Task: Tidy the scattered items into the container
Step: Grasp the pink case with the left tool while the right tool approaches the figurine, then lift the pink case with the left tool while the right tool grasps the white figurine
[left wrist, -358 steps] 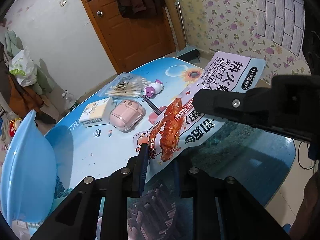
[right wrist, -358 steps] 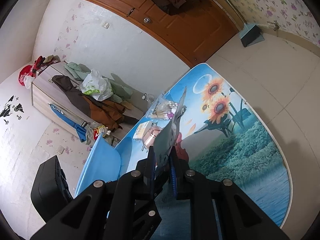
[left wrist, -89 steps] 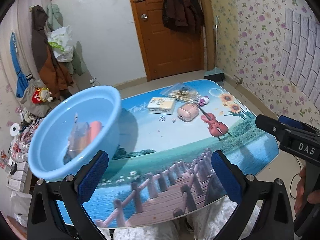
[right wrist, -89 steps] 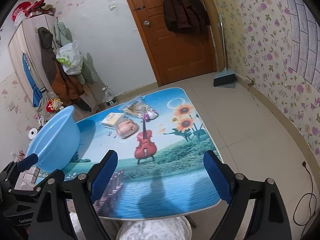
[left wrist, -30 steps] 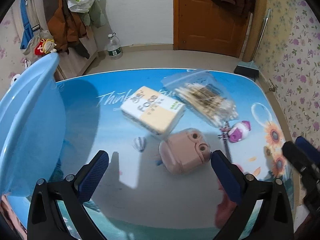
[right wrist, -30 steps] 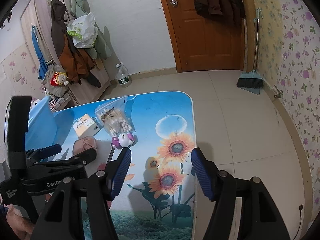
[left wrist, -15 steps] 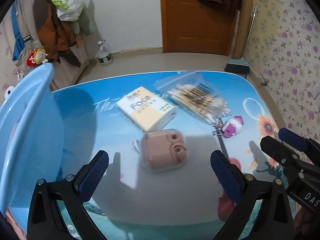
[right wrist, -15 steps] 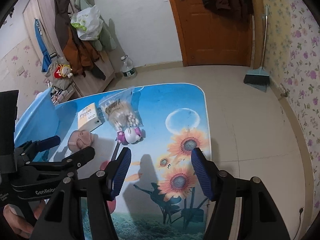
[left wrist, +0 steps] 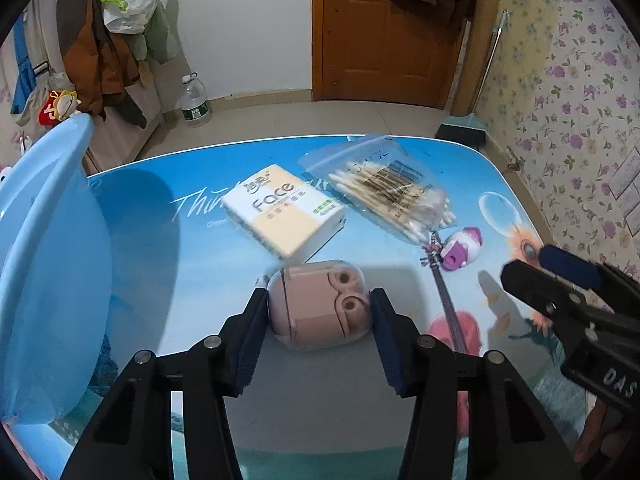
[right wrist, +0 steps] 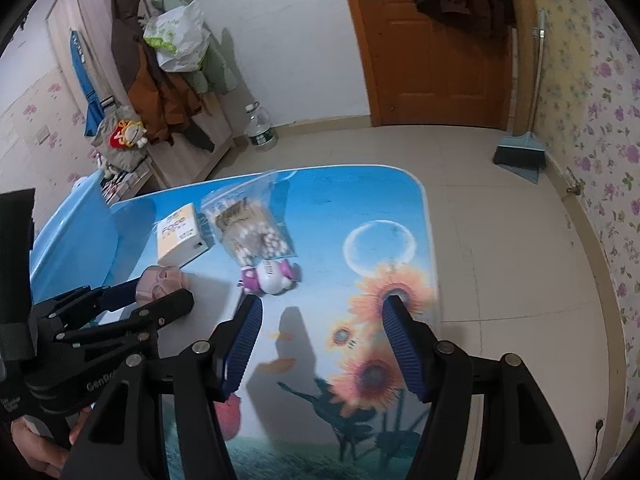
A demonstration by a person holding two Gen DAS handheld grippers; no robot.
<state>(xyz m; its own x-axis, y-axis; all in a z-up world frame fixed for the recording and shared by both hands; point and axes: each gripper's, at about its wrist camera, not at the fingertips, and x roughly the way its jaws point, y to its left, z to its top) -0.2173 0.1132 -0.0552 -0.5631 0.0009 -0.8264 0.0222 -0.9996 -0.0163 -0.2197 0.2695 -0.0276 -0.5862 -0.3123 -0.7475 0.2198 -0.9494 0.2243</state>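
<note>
My left gripper [left wrist: 318, 312] is shut on a pink rounded case [left wrist: 318, 310] that rests on the table; both pads touch its sides. It also shows in the right wrist view [right wrist: 160, 283]. Behind it lie a white and yellow tissue pack [left wrist: 282, 210], a clear bag of cotton swabs [left wrist: 394, 194] and a small purple and white toy [left wrist: 462, 249]. The light blue basin [left wrist: 44, 280] stands at the left. My right gripper [right wrist: 320, 332] is open and empty, just short of the toy [right wrist: 272, 277].
The table top [left wrist: 192, 264] carries a printed picture of sunflowers and a violin. Its far edge and right edge drop to a tiled floor. A water bottle [left wrist: 195, 100], a broom [right wrist: 520, 152] and a clothes rack stand beyond.
My left gripper has moved forward and closed its pads onto the pink case. My right gripper has moved closer to the purple toy and stays open.
</note>
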